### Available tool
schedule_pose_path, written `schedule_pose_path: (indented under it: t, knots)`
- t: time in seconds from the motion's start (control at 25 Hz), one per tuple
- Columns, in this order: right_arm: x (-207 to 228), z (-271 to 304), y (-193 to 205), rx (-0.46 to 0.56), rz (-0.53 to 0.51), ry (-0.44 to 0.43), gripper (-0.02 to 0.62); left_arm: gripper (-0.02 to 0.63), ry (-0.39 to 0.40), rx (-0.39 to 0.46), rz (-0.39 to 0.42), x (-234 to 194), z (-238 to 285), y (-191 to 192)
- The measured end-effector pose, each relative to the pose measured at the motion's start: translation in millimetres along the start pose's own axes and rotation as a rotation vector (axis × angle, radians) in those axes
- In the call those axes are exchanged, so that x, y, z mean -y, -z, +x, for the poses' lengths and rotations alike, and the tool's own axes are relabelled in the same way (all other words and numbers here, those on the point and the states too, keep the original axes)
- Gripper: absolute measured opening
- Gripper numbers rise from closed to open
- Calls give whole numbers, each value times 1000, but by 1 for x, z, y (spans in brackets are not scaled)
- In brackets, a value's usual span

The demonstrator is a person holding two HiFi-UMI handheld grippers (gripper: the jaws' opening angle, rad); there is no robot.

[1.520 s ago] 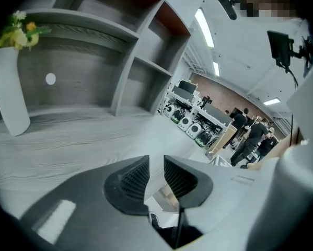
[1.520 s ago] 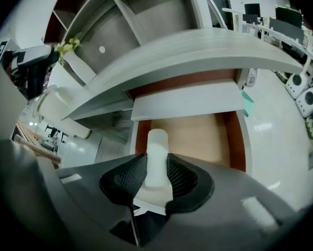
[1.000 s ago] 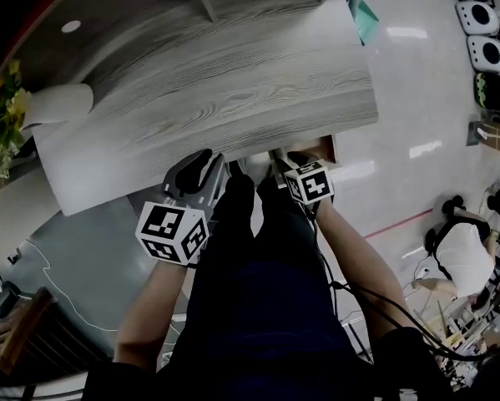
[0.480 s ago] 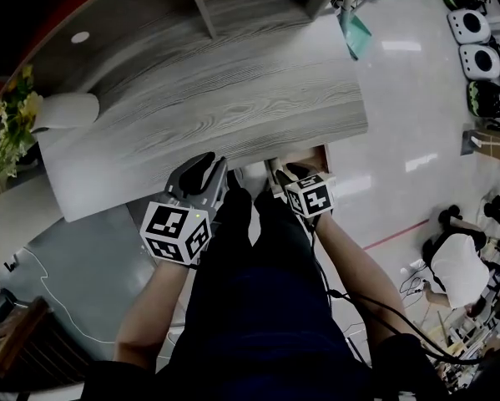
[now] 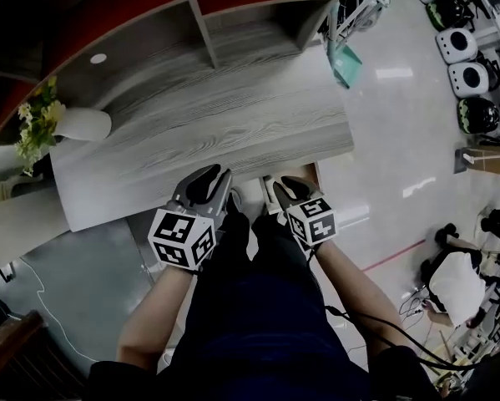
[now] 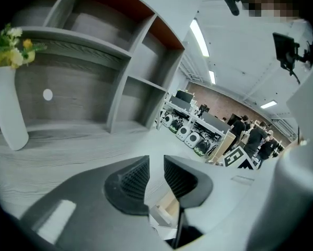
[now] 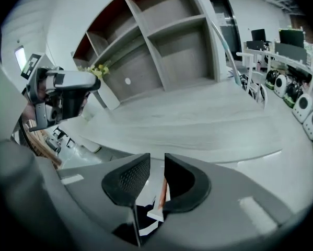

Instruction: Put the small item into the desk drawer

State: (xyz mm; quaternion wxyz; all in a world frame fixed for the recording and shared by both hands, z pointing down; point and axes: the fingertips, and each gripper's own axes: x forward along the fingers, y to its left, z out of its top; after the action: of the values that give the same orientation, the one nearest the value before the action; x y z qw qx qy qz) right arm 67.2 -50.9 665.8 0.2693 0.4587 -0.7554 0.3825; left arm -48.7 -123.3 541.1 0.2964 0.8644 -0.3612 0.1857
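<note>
Two grippers, left gripper [image 6: 156,163] and right gripper [image 7: 157,163], jaws a little apart, holding nothing; the right one's jaws were just closing. One drawer [image 5: 308,172] peeks out at 5 o'clock under one grey desk [image 5: 233,132]; shiny floor [image 5: 383,140] at 3 o'clock

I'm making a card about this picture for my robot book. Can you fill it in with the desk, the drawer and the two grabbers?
Desk: grey wood-grain top, shelves behind
On it: white vase with yellow flowers, far left
Drawer: sticks out a little under the front edge, by the right gripper
Left gripper: jaws slightly apart, nothing between
Right gripper: jaws have just been closing, small gap, nothing gripped
Small item: not seen in any view
</note>
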Motion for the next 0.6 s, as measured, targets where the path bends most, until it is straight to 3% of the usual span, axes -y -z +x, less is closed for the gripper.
schedule_pose_path:
  t: [0.6]
  knots:
    - [-32,-123,-134,407,-56,27,29,83,11,177,69,40,-36,-71]
